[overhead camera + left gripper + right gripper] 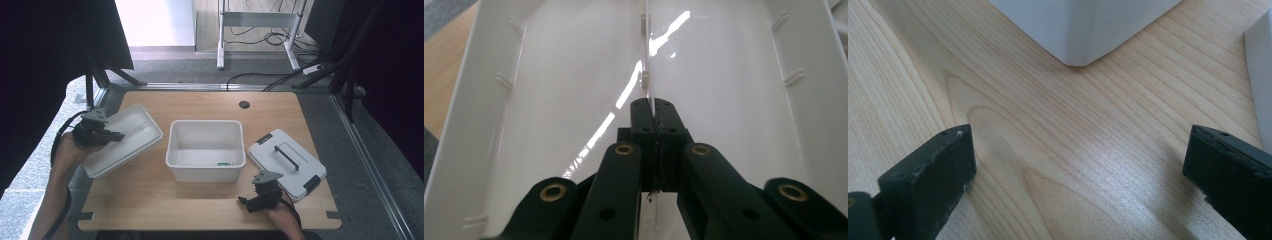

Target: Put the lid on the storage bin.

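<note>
Two grippers show: the left gripper (116,135) is clamped on a white tray's (132,131) central rib, tilted above the desk's (150,200) left edge; the right gripper (245,202) rests with jaws apart.

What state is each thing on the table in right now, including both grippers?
White tray: tilted, one end raised off the table, gripped by a thin rib inside it.
Left gripper: shut on the tray's rib.
White tub: upright, open, nearly empty.
Lidded box: lid on, handle lying flat.
Right gripper: open, nothing between its jaws, low over the table near the tub's corner.
</note>
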Available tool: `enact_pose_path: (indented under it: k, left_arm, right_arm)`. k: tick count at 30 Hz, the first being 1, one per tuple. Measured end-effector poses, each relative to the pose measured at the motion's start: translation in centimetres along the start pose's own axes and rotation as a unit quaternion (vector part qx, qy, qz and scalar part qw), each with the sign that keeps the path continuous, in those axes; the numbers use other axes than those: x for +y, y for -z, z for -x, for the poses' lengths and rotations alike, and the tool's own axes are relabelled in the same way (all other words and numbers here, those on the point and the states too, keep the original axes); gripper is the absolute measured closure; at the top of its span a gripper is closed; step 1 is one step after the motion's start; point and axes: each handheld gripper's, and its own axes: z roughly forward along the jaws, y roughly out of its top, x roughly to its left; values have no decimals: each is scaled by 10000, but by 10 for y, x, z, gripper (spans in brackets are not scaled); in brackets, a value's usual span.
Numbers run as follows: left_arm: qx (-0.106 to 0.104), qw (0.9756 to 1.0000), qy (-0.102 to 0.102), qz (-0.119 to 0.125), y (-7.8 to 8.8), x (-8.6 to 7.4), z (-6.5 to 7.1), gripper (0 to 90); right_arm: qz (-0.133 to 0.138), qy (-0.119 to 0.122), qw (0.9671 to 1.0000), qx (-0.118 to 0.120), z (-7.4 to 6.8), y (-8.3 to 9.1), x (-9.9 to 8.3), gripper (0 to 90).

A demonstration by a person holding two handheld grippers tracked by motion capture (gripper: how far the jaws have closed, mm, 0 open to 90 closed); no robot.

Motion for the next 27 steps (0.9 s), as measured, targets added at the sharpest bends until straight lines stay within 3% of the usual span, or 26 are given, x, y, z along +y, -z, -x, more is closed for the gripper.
enact_pose_path:
  k: [5,9,14,16,22,27]
  left_arm:
    - [-228,9990,-379,83,11,18,3,889]
    - [-460,9963,-717,127,10,36,9,890]
    - [-746,9901,-1181,134,-1,62,19,889]
    - [-918,9862,-1366,162,-9,74,24,890]
    - [-1132,9783,-1729,121,-31,104,36,890]
    - [-1351,9693,-2052,117,-53,128,48,890]
  right_arm:
    - [-2,5,10000,3,0,0,0,0]
    - [4,3,10000,-2,0,0,0,0]
    - [4,4,10000,-2,0,0,0,0]
    - [0,6,10000,2,0,0,0,0]
    - [5,-1,10000,-12,0,0,0,0]
    - [1,7,10000,-10,0,0,0,0]
